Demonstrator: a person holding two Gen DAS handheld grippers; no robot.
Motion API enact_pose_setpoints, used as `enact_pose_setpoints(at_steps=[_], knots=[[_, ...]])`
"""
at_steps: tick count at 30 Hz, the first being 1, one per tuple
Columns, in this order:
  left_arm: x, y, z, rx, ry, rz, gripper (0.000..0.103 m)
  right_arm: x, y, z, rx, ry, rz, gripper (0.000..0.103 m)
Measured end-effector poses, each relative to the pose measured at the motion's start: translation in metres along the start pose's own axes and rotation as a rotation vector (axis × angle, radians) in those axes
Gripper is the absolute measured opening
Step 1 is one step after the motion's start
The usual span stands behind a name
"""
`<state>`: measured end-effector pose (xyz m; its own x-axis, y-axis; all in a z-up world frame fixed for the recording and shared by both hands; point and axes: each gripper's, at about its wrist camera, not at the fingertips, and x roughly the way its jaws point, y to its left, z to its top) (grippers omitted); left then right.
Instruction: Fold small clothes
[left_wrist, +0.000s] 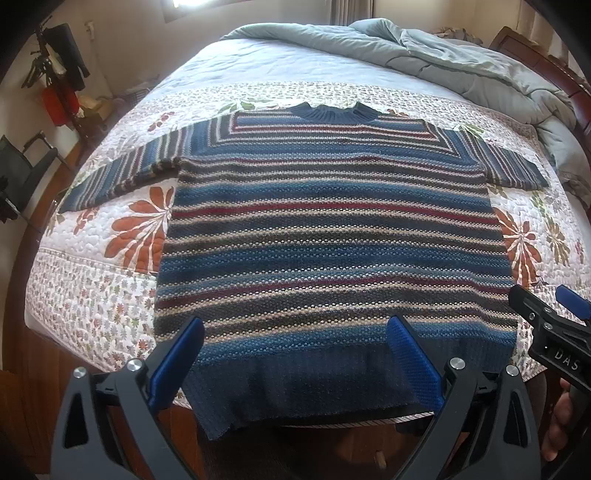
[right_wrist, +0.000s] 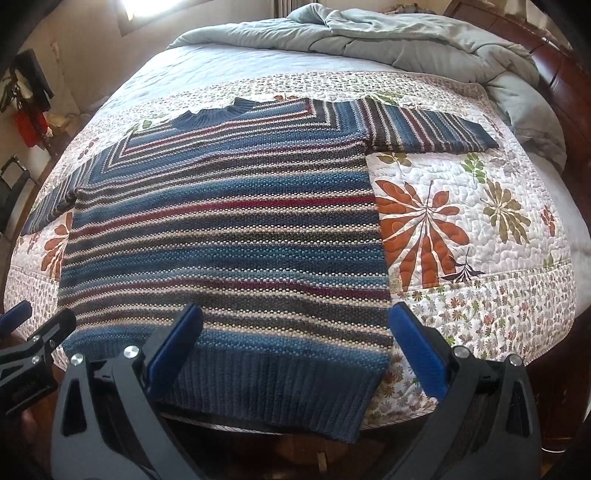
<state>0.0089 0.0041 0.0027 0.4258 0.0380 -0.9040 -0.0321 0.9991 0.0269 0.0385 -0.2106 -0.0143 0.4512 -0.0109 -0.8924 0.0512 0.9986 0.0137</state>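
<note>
A chunky striped knit sweater (left_wrist: 332, 229) lies flat on the quilted floral bedspread (right_wrist: 461, 229), collar away, ribbed hem hanging near, under the wide-open, empty left gripper (left_wrist: 295, 354) and right gripper (right_wrist: 295, 343).

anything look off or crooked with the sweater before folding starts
Mostly fine: the sweater lies flat on the quilt, sleeves out. One oddity: its ribbed hem hangs past the bed's near edge rather than resting on it. Both tools, left and right, are open and hold nothing.
</note>
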Motion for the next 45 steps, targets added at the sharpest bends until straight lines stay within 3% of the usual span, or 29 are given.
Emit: enact_pose_setpoints(at_steps=[45], knots=[[0.0037,0.0050,-0.0020,-0.006,0.000,0.006,0.099,0.0058,-0.0048,-0.0026,0.010,0.013,-0.006,0.101]])
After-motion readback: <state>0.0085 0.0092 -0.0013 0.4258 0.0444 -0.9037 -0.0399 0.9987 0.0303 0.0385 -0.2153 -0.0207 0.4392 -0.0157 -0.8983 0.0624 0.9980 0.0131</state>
